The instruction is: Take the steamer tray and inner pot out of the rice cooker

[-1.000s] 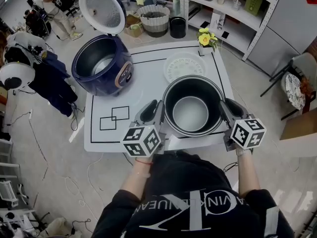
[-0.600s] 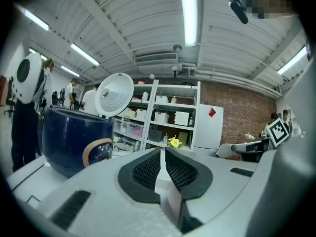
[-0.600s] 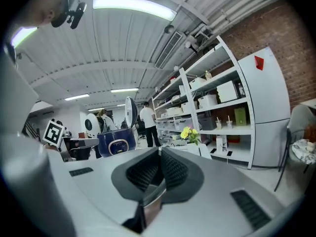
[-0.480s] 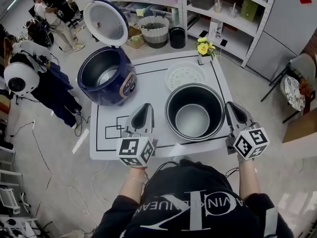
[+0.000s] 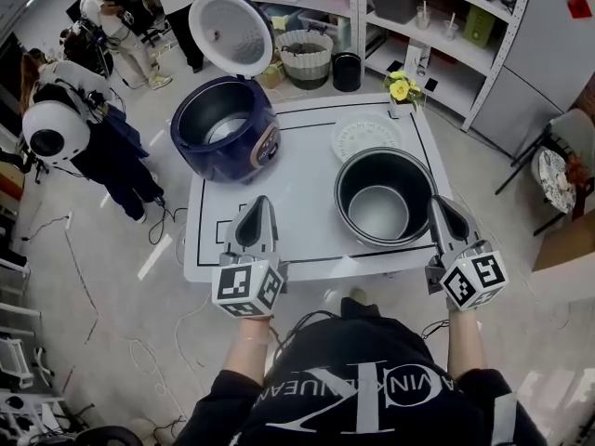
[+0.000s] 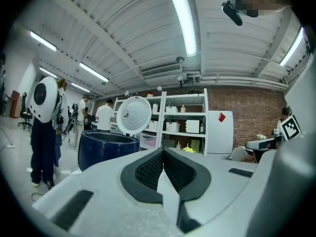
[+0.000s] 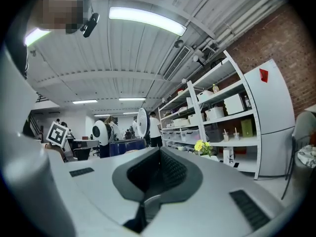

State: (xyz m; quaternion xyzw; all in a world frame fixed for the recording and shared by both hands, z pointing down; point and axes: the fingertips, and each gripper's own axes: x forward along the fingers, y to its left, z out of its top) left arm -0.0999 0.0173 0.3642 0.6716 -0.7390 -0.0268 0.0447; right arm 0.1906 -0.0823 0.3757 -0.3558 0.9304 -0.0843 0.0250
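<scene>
No writing on the bench [image 5: 302, 214] could be read: the oval panel [image 5: 269, 144] on the front of the rice cooker [image 5: 223, 119] was too small to make out, and the white lettering across the person's black top [image 5: 372, 388] showed only in part. Each gripper carried one cube printed with black-and-white square markers, two cubes in all, one at the left [image 5: 247, 288] and one at the right [image 5: 475, 280]. There was one dark blue rice cooker at the far left of the white bench, its lid [image 5: 230, 21] standing open and its well bare. One inner pot [image 5: 384, 198] sat upright on the bench to the right, out of the cooker, and one white steamer tray [image 5: 364, 136] lay flat just behind it, near a small bunch of yellow flowers [image 5: 401, 89] at the far edge. The left gripper [image 5: 258, 204] was held over the near edge of the bench, well apart from the pot, and its fingers [image 6: 148, 171] were pressed together with nothing between them. The right gripper [image 5: 437, 204] was held just beside the pot's right rim without touching it, and its fingers [image 7: 170, 169] were likewise together and empty.
</scene>
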